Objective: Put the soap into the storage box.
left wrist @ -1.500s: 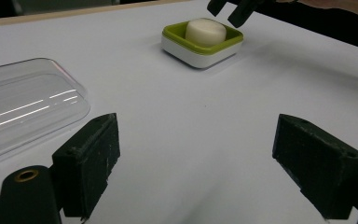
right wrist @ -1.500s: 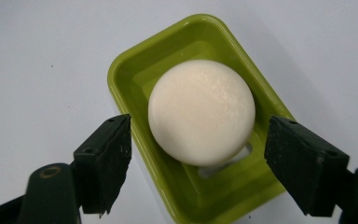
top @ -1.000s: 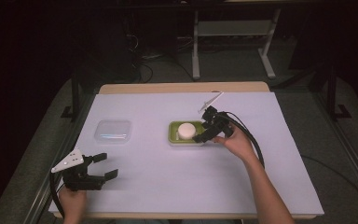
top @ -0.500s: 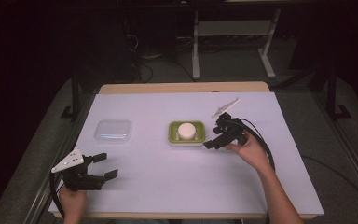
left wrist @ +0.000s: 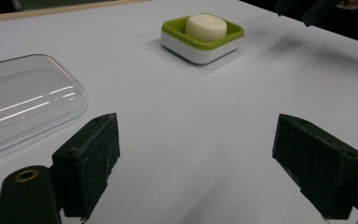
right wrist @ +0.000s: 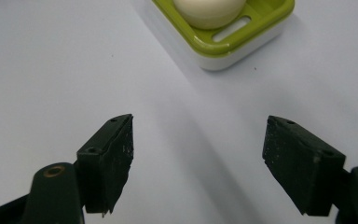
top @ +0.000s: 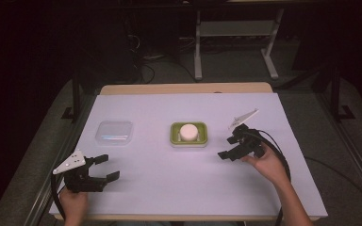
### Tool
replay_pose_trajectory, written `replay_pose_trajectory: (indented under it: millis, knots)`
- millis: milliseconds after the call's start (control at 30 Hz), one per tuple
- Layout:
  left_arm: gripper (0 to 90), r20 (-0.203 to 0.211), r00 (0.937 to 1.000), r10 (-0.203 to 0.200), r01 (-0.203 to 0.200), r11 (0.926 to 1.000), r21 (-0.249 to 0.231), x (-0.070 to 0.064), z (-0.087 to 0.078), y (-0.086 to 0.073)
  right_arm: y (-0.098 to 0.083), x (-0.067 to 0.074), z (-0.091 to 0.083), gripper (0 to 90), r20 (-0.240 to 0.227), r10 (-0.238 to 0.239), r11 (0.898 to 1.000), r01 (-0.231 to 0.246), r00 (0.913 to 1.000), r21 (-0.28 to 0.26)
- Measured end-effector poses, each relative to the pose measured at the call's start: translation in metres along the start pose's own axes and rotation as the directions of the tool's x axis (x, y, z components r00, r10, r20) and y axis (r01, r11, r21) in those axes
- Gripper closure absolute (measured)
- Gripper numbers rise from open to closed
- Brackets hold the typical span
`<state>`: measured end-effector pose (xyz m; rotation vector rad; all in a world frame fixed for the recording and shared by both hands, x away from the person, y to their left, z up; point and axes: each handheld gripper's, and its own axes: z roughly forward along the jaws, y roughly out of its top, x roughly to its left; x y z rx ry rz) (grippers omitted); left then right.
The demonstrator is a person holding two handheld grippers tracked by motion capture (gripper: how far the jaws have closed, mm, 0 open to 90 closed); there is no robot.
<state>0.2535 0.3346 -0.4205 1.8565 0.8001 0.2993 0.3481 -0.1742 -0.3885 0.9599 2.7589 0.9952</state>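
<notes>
The round white soap (top: 188, 131) sits in the green dish (top: 189, 141) at the middle of the desk (top: 179, 188), so the placing looks done, while the clear lid (top: 115, 132) lies apart to the dish's left and, in my judgement, remains to be fitted. Both tongs are released and carry nothing: the right tongs (top: 228, 147) hover just right of the dish, the left tongs (top: 107, 166) rest near the desk's front left corner. The lid's far edge is cut off in the left gripper view, and the soap's top in the right gripper view.
</notes>
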Motion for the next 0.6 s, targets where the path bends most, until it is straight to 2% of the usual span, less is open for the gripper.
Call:
replay_pose_trajectory:
  millis: [200,267,333,400,467,500,533,567,600]
  knots:
    - [14.5,0.0,1.0,-0.002,0.002,1.0,-0.001,0.0,0.0,0.0,-0.014,0.004,-0.006,24.0,0.005,0.01,1.0,-0.01,0.9999,-0.003]
    - [14.5,-0.001,1.0,-0.003,0.003,1.0,-0.001,0.0,0.0,0.0,-0.025,0.007,-0.007,24.0,0.006,0.015,1.0,-0.015,0.9999,-0.008]
    - [14.5,-0.003,1.0,-0.001,0.001,1.0,0.0,0.0,0.0,0.0,-0.027,0.008,-0.008,23.9,0.001,0.025,1.0,-0.025,0.9997,-0.009]
    - [14.5,-0.003,1.0,-0.001,0.001,1.0,-0.002,-0.001,0.0,0.0,-0.041,0.011,-0.008,22.2,0.001,0.029,1.0,-0.029,0.9996,-0.003]
    - [14.5,-0.003,1.0,-0.001,0.001,1.0,-0.001,0.0,0.0,0.0,-0.044,0.013,-0.007,21.8,0.007,0.034,0.999,-0.034,0.9994,-0.003]
    - [14.5,-0.002,1.0,-0.002,0.002,1.0,0.003,0.0,0.001,-0.001,-0.056,0.018,-0.005,21.5,0.019,0.034,0.999,-0.033,0.9993,-0.016]
    - [14.5,-0.002,1.0,-0.002,0.002,1.0,0.003,0.0,0.001,-0.001,-0.056,0.018,-0.005,21.5,0.019,0.034,0.999,-0.033,0.9993,-0.016]
    - [14.5,-0.004,1.0,-0.003,0.003,1.0,0.006,0.0,0.001,-0.001,-0.065,0.023,-0.003,20.7,0.031,0.036,0.998,-0.034,0.9989,-0.051]
    - [14.5,-0.004,1.0,-0.004,0.004,1.0,0.004,0.0,0.001,-0.001,-0.065,0.023,-0.003,20.7,0.031,0.036,0.998,-0.034,0.9989,-0.051]
